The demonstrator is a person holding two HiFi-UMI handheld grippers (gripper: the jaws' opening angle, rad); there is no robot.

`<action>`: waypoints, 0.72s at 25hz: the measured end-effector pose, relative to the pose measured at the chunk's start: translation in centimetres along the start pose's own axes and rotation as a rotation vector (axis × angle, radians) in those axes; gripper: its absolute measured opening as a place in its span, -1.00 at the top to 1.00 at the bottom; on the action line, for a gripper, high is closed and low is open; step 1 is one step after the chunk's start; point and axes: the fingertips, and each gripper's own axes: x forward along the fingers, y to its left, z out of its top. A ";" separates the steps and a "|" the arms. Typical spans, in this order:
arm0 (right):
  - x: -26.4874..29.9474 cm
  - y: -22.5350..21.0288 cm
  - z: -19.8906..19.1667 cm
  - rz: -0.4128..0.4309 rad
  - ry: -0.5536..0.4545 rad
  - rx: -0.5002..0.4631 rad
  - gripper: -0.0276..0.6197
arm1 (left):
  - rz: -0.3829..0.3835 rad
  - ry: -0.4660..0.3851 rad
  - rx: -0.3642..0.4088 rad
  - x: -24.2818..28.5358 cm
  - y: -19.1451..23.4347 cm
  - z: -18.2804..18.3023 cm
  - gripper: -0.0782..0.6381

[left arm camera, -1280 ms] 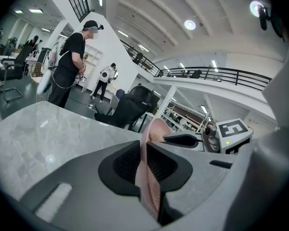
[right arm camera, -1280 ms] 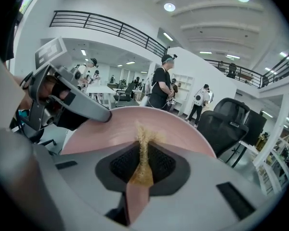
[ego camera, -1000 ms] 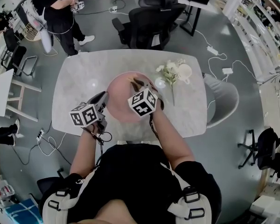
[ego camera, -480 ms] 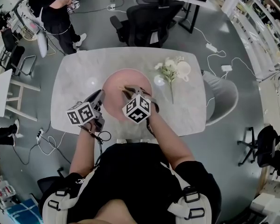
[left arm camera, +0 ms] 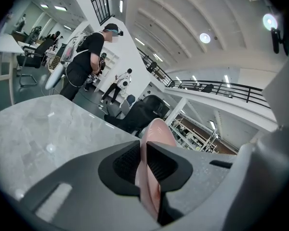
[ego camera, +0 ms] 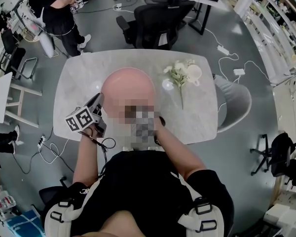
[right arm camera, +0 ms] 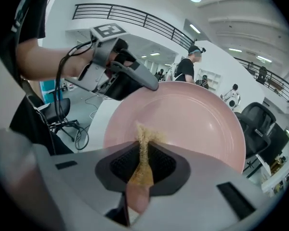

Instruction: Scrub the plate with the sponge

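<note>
The left hand-held gripper [left arm camera: 144, 159] is narrowly closed, its two dark ribbed pads pinching the thin rim of the plate [left arm camera: 157, 130], which is seen edge-on there as a smooth pink curved blade rising from between the jaws; the gripper's body is matt grey plastic, and its marker cube [ego camera: 80, 121] carries black and white squares. The right hand-held gripper [right arm camera: 142, 166] is likewise closed, its ribbed pads squeezing the sponge [right arm camera: 144, 139] flat; the sponge is coarse, tan and fibrous at its upper tip, smoother and pinkish at the part that hangs below the jaws. Its frayed tip lies in front of the lower part of the plate's face; whether it touches cannot be told.

In the right gripper view the plate is a broad, glossy, round pink disc with a shallow raised rim, turned face-on towards the sponge and gripped at its upper left edge by the left hand-held gripper; in the head view it is held above the table [ego camera: 84, 75], a rounded rectangular slab of pale grey-veined marble. To the right on the table lie a spray of white flowers [ego camera: 179, 75] on a long thin stem and, just beside it, a round white cup [ego camera: 195, 75]; beyond the far edge stands a black office chair [ego camera: 158, 23], and a person [ego camera: 56, 11] in dark clothing stands on the grey floor at the far left.
</note>
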 end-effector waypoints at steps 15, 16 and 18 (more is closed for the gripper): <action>-2.0 -8.3 -0.3 -0.214 -0.023 0.109 0.75 | -0.051 0.023 0.030 0.4 -1.3 -0.4 0.67; -2.2 -9.2 -0.4 -0.237 -0.025 0.123 0.75 | -0.052 0.024 0.033 0.4 -1.4 -0.4 0.67; -2.8 -10.9 -0.6 -0.285 -0.023 0.149 0.75 | -0.053 0.024 0.038 0.3 -1.6 -0.3 0.67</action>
